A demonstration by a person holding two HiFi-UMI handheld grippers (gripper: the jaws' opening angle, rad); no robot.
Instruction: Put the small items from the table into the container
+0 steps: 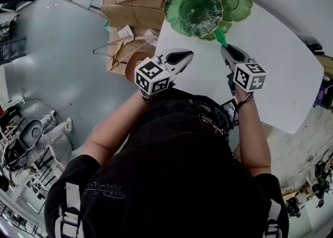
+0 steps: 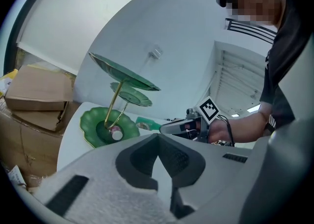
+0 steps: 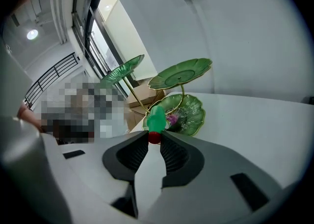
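A green tube [image 3: 157, 118] pinched between right gripper [image 3: 154, 139] tips

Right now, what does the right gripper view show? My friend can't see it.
The right gripper pinches a small green item by its red end, pointing toward a green tiered stand of leaf-shaped dishes on a white table.

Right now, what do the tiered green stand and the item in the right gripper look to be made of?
The tiered stand: glossy green leaf-shaped trays with gold rims, probably enamelled metal or glazed ceramic; thin gold stems look like metal. The small green item held in the right gripper: smooth, slightly translucent, likely plastic, with a red end in the jaws.
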